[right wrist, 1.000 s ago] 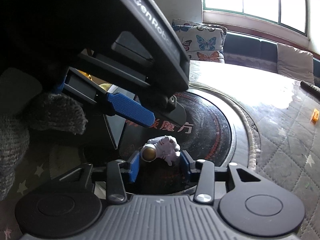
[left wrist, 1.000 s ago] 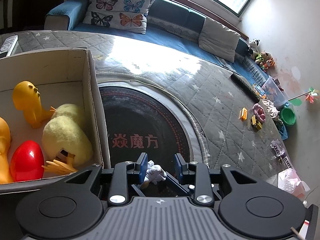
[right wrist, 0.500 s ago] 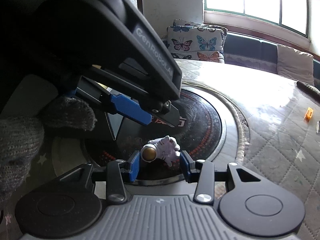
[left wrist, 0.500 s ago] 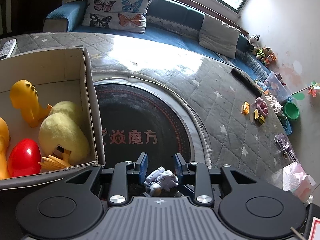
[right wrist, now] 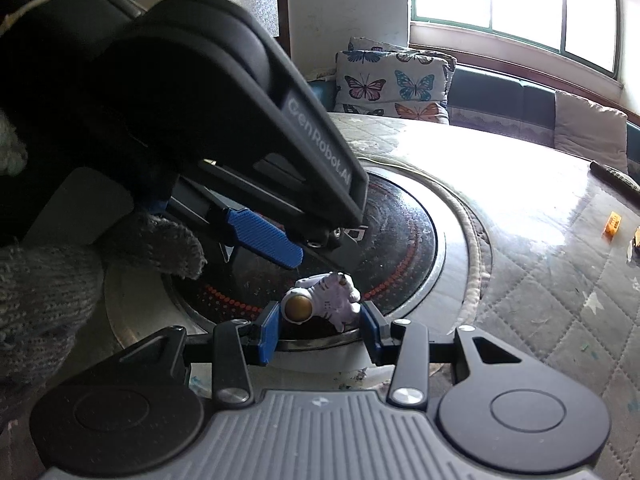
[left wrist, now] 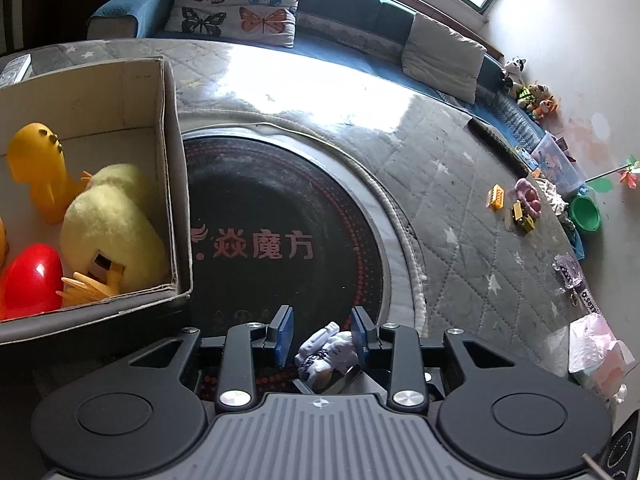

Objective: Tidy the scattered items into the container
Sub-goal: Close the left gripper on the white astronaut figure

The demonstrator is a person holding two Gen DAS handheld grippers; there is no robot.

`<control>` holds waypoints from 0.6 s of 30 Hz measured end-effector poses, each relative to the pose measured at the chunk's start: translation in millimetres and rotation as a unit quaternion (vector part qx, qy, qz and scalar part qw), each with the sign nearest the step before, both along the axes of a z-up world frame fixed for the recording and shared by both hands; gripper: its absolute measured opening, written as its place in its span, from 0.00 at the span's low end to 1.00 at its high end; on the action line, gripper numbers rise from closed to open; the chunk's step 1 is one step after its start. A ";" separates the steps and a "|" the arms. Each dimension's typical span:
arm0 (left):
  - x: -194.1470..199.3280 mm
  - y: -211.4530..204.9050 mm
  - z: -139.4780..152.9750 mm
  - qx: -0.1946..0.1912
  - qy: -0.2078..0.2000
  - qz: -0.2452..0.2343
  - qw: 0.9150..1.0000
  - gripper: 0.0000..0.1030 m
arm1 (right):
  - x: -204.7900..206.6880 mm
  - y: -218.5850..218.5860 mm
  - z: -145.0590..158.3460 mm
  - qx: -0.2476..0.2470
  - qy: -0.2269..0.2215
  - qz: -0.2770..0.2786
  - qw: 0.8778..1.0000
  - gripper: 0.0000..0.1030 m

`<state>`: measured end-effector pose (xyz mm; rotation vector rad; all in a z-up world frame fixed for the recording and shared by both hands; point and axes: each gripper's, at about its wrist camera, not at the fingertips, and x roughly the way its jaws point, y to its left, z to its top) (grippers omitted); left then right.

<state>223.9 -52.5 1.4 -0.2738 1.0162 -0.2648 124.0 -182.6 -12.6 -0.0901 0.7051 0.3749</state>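
Observation:
A small white astronaut figure [right wrist: 326, 300] with a gold visor sits between the blue pads of my right gripper [right wrist: 320, 330], which is shut on it. In the left wrist view the same figure [left wrist: 328, 354] lies between the fingers of my left gripper [left wrist: 322, 336], which is open and empty just above it. The left gripper [right wrist: 260, 236] also fills the upper left of the right wrist view. A cardboard box [left wrist: 172, 184] at the left holds a yellow plush [left wrist: 112, 228], a red egg [left wrist: 30, 280] and a yellow rubber toy [left wrist: 38, 168].
A black round cooktop [left wrist: 280, 216] with red lettering lies in the grey quilted table cover [left wrist: 460, 208]. Small yellow and pink toys [left wrist: 520, 204] lie far right. A sofa with a butterfly cushion [left wrist: 236, 4] runs behind. A green bowl [left wrist: 586, 214] sits on the floor.
The left gripper has drawn back and up from the figure. The right gripper still holds the astronaut and has moved slightly back toward the cooktop's near rim.

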 end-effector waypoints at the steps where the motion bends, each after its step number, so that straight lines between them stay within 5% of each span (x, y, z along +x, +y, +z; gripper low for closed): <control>1: 0.5 0.1 -0.5 -0.001 0.002 0.000 1.000 0.34 | -0.2 0.2 0.1 0.000 0.000 0.000 1.000 0.41; 18: -4.4 7.7 1.9 -0.040 0.020 -0.001 0.999 0.32 | -8.1 -1.4 3.5 -0.009 -0.010 0.005 1.000 0.41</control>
